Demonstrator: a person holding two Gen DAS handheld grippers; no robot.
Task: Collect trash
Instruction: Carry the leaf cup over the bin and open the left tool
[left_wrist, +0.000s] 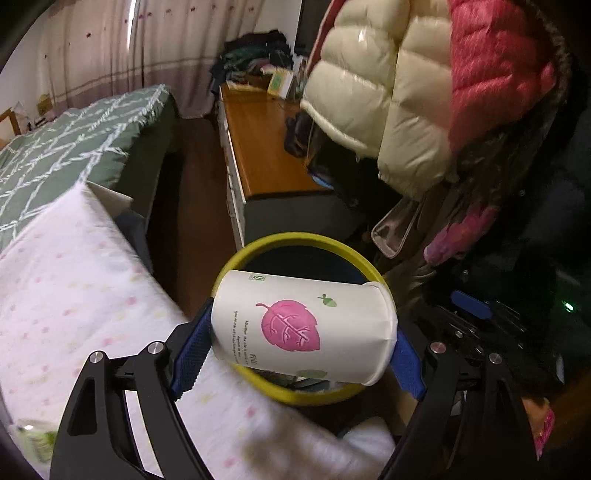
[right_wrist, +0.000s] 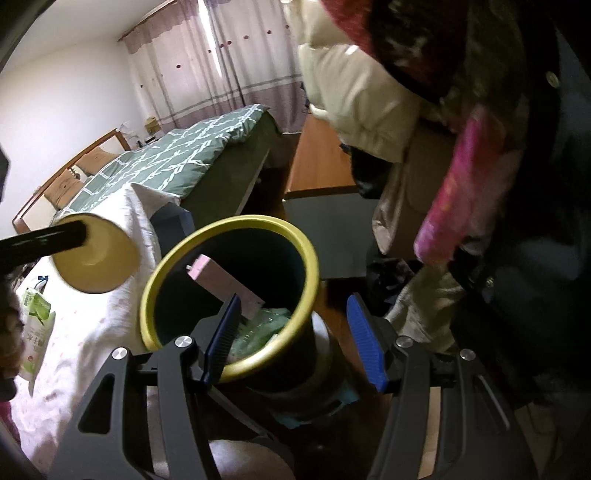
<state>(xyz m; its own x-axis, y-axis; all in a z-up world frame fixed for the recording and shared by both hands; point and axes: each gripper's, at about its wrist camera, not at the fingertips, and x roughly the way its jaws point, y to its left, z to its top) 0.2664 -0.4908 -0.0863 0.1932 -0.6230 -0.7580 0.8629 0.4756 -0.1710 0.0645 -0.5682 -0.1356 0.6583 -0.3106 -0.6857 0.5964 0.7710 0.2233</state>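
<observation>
My left gripper (left_wrist: 301, 341) is clamped on a white paper cup (left_wrist: 304, 328), the blue pads (left_wrist: 190, 360) pressing its bottom on one side and its rim on the other, so the cup lies sideways between the jaws. The cup bears a pink leaf print and a small green acorn mark. It hangs directly above the mouth of the trash bin (left_wrist: 295, 240), a dark container with a yellow-green rim, and hides the near part of that rim in the left wrist view. In the right wrist view the same cup (right_wrist: 98, 258) appears at the left, its open mouth towards the camera, level with the bin's far-left rim and over the edge of the bed. My right gripper (right_wrist: 293, 339) stands with its jaws apart and nothing between them; its left pad (right_wrist: 221, 339) overlaps the near rim of the trash bin (right_wrist: 207, 236), its right pad lies outside the rim. Inside the bin I see a pale pink flat box (right_wrist: 221, 280) leaning on the wall and crumpled green plastic (right_wrist: 262, 328) at the bottom. The bin stands on the floor just beside the bed (right_wrist: 92, 332), which is covered with a white dotted sheet. A green-and-white packet (right_wrist: 37, 317) lies on that sheet near its left edge. A green patterned quilt (left_wrist: 66, 147) covers the far end of the bed. Puffy cream and pink jackets (left_wrist: 388, 92) hang at the right, above a wooden counter (left_wrist: 266, 147).
</observation>
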